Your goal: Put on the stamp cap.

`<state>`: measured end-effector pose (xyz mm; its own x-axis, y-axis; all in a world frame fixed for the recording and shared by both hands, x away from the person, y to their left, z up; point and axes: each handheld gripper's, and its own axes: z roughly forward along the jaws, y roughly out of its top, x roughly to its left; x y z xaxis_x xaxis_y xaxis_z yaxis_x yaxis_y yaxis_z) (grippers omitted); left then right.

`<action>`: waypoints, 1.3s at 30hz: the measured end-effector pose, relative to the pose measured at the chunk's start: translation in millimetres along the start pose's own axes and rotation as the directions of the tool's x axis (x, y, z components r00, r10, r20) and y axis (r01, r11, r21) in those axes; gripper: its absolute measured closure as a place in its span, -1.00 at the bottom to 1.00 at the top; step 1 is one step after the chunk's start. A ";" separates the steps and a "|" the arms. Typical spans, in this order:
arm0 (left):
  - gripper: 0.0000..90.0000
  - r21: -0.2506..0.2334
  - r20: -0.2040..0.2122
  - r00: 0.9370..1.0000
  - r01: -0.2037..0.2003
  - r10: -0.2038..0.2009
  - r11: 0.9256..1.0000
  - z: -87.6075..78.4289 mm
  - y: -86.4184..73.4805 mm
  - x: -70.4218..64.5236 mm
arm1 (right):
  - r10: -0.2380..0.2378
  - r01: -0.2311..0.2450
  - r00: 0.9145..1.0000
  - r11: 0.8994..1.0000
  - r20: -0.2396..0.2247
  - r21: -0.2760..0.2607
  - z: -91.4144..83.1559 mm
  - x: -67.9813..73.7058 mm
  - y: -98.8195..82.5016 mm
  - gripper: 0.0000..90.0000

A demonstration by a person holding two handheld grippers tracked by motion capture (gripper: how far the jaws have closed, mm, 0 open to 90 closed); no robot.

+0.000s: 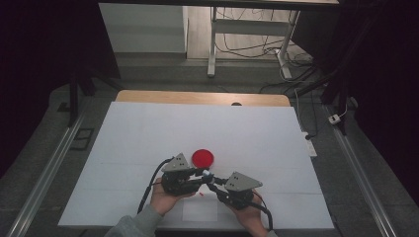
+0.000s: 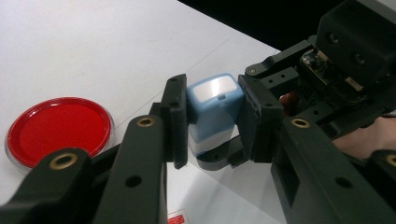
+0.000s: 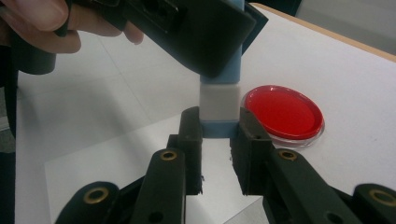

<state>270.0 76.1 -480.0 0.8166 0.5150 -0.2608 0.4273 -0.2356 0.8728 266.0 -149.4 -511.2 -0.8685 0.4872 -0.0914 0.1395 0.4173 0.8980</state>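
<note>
A small light-blue and white stamp-like block (image 2: 212, 109) hangs just above the table between both grippers. My left gripper (image 2: 212, 122) is shut on its blue upper body, a pad on each side. In the right gripper view my right gripper (image 3: 218, 137) is shut on the block's (image 3: 219, 100) blue lower end, below the white band. From above, the left gripper (image 1: 200, 174) and right gripper (image 1: 212, 184) meet tip to tip near the table's front. A round red disc (image 1: 203, 158) in a clear rim lies flat just beyond them.
A white board (image 1: 148, 128) covers the table, with a wooden edge (image 1: 197, 97) at the back. A small white sheet (image 1: 200, 210) lies under the grippers, with a red mark (image 2: 177, 218) on it. Table legs and cables (image 1: 257, 47) stand on the floor beyond.
</note>
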 end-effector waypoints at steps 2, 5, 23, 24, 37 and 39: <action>0.46 -0.008 0.000 1.000 0.002 -0.002 1.000 -1.6 0.8 0.5 | 0.001 -0.001 1.000 1.000 0.000 0.001 0.2 -0.6 -0.3 0.64; 0.46 -0.012 0.002 1.000 0.007 -0.007 1.000 -2.9 1.7 0.7 | 0.002 -0.002 1.000 1.000 -0.006 -0.004 0.0 -1.9 -0.9 0.64; 0.46 -0.026 -0.016 1.000 0.005 -0.005 1.000 -10.5 4.7 4.1 | 0.041 -0.041 0.999 0.999 -0.034 -0.002 -5.3 -10.4 -4.0 0.22; 0.46 -0.026 -0.019 1.000 0.003 -0.004 1.000 -11.2 4.9 4.7 | 0.050 -0.051 0.998 0.999 -0.037 -0.002 -6.9 -11.8 -4.4 0.20; 0.46 -0.030 -0.063 0.998 -0.015 0.013 0.999 -24.8 7.9 10.8 | 0.101 -0.100 0.994 0.995 0.035 -0.007 -44.2 -37.0 -20.7 0.15; 0.46 -0.030 -0.064 0.998 -0.012 0.011 0.999 -26.3 7.8 11.7 | 0.096 -0.096 0.994 0.995 0.057 0.002 -50.8 -41.2 -24.1 0.15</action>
<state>272.7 101.9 -465.4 0.7947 0.5639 -0.2248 0.4054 -0.2175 0.8879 274.2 -218.5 -507.2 -0.8228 0.5675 -0.0292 0.2234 0.3703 0.9016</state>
